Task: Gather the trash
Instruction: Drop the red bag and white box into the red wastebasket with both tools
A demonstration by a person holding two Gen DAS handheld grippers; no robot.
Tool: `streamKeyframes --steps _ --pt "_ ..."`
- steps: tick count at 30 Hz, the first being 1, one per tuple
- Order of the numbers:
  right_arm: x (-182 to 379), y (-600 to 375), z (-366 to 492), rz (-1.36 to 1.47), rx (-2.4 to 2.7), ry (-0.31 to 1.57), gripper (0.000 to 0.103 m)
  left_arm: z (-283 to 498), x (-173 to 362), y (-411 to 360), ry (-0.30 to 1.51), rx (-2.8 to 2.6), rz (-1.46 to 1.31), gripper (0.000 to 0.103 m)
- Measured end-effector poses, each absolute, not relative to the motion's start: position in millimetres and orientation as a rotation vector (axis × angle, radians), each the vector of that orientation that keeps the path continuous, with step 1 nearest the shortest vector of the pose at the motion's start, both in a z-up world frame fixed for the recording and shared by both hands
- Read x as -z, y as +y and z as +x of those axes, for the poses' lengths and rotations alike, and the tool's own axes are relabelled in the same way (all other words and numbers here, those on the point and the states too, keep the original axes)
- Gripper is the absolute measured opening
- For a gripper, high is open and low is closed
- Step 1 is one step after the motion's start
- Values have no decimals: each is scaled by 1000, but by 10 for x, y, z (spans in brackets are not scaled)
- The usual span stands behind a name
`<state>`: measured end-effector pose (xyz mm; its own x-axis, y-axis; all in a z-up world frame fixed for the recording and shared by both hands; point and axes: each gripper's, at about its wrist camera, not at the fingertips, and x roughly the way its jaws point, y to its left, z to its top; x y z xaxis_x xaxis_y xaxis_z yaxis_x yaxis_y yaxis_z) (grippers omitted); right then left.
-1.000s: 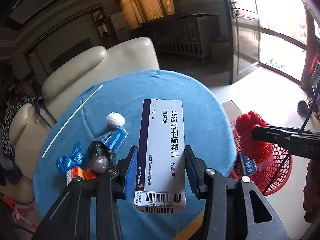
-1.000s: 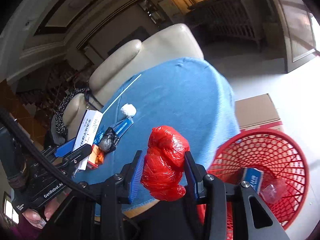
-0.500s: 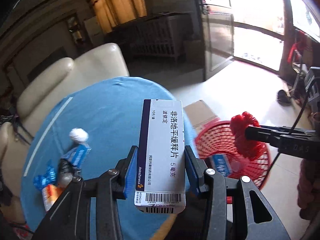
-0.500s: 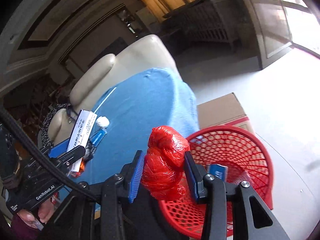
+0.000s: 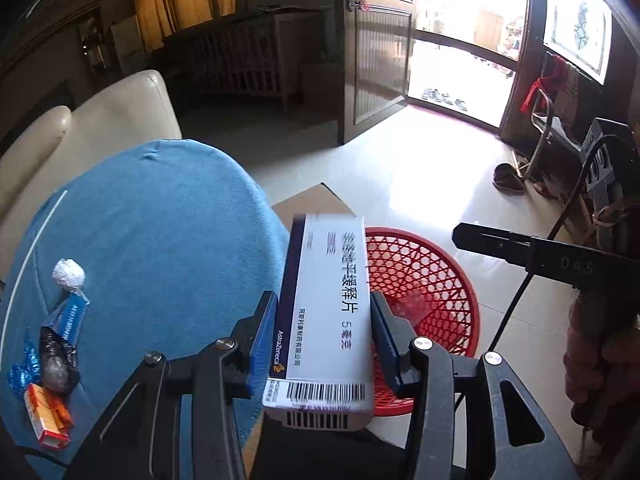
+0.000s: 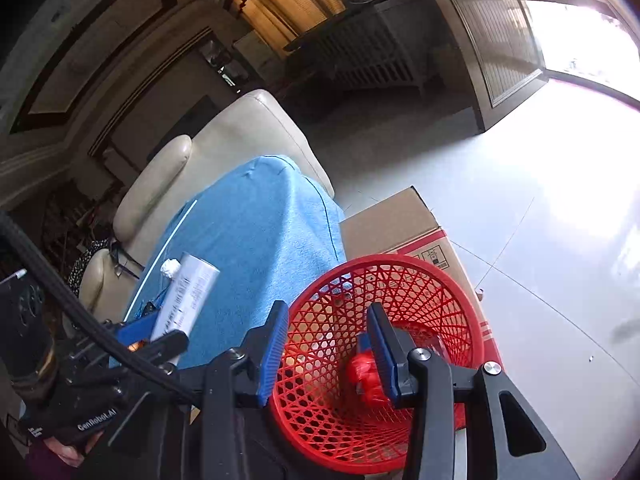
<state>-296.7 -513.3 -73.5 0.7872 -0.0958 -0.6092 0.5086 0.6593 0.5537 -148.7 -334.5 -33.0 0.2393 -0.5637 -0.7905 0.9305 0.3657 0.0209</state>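
Note:
My left gripper (image 5: 324,336) is shut on a white medicine box (image 5: 326,300) and holds it beside the rim of the red mesh basket (image 5: 436,280). My right gripper (image 6: 328,340) is open and empty above the basket (image 6: 320,432). The red crumpled bag (image 6: 362,376) lies inside the basket, partly hidden by my right finger. On the blue cloth table (image 5: 160,240) lie a white paper ball (image 5: 69,275), a blue wrapper (image 5: 70,312), a black crumpled bag (image 5: 56,360) and an orange box (image 5: 46,416).
A cardboard box (image 6: 400,224) stands on the floor behind the basket, against the table. A cream sofa (image 5: 100,120) lies behind the table. An open door (image 5: 376,60) and shoes (image 5: 508,176) are farther off on the tiled floor.
My right gripper opened and the red bag dropped into the basket. My left gripper carried the medicine box rightward from over the table to the basket's edge.

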Motion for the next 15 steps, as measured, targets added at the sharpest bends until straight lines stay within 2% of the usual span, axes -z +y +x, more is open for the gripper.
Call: streamKeyframes --steps 8,15 --pt "720 -5139 -2982 788 364 569 45 -1459 274 -3318 777 1116 552 53" --pt "684 -5087 -2890 785 343 578 45 -1113 195 -2888 816 976 472 58"
